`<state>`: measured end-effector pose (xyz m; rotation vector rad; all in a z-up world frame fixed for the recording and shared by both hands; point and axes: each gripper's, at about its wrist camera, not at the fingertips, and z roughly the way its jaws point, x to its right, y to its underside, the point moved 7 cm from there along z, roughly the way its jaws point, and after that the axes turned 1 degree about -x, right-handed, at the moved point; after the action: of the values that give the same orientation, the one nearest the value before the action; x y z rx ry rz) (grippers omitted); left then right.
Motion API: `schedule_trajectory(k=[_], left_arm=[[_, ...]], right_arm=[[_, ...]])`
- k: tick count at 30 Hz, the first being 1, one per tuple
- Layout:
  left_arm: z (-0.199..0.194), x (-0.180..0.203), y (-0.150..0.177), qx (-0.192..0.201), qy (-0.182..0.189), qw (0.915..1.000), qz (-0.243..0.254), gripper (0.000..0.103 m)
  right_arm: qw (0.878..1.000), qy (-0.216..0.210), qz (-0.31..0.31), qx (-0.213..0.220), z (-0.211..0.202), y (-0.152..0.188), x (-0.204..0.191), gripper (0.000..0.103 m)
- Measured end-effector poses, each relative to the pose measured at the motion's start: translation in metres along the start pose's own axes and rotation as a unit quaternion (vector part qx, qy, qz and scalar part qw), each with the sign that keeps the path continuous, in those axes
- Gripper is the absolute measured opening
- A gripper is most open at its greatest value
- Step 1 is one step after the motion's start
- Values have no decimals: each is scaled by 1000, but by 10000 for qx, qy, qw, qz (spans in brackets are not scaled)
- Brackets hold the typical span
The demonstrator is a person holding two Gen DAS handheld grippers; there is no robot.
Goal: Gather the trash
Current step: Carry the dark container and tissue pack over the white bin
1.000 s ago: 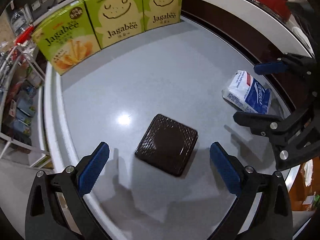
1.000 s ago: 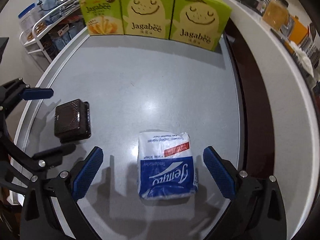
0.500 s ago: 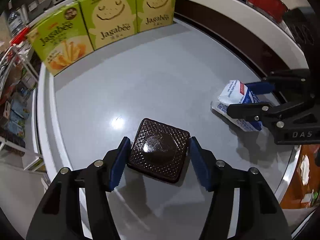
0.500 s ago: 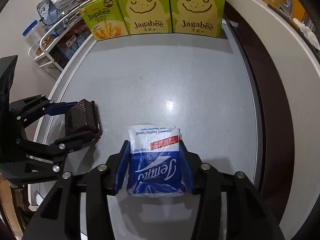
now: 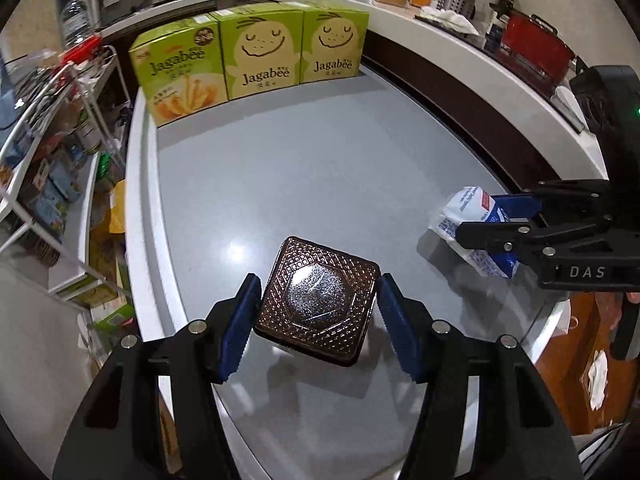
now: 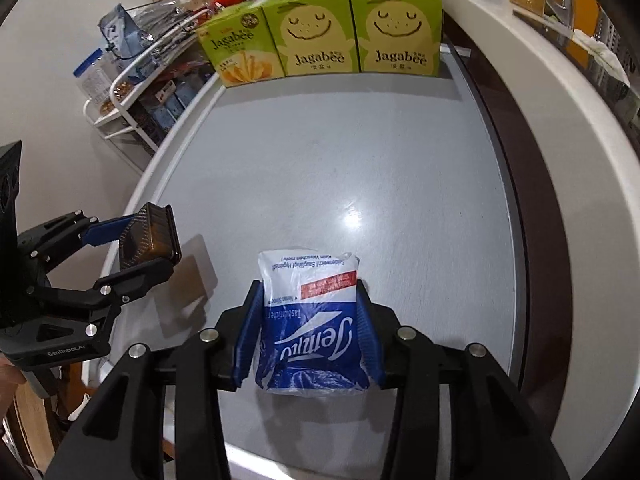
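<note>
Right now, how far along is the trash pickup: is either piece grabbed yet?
Done: both pieces are grasped. The left gripper is shut on the brown plastic tray, lifted off the grey counter in the right wrist view. The right gripper is shut on the tissue pack. Left: carrying both to a bin; none is in view.

1. Left tool (image 5: 318, 322): matte black linkage arms, blue ribbed pads, silver round screw heads.
2. Right tool (image 6: 308, 332): same black frame, blue pads, silver screws.
3. White lettering "DAS" and "GenRobot.AI" on black housings.
</note>
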<state>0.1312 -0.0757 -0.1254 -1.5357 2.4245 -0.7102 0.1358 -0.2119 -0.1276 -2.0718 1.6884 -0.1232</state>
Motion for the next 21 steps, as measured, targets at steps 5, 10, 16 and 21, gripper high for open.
schedule_trajectory(k=[5, 10, 16, 21], left_arm=[[-18, 3, 6, 201, -159, 9995, -206, 61], [-40, 10, 15, 388, -177, 9984, -361, 61], [-66, 21, 24, 650, -214, 9969, -386, 61], [-87, 32, 41, 711, -180, 9966, -364, 61]], right_arm=[[9998, -93, -40, 156, -21, 6, -11, 42], [9992, -186, -125, 334, -45, 15, -21, 42], [9975, -361, -230, 562, -80, 27, -31, 42], [9956, -566, -356, 653, -108, 45, -42, 42]])
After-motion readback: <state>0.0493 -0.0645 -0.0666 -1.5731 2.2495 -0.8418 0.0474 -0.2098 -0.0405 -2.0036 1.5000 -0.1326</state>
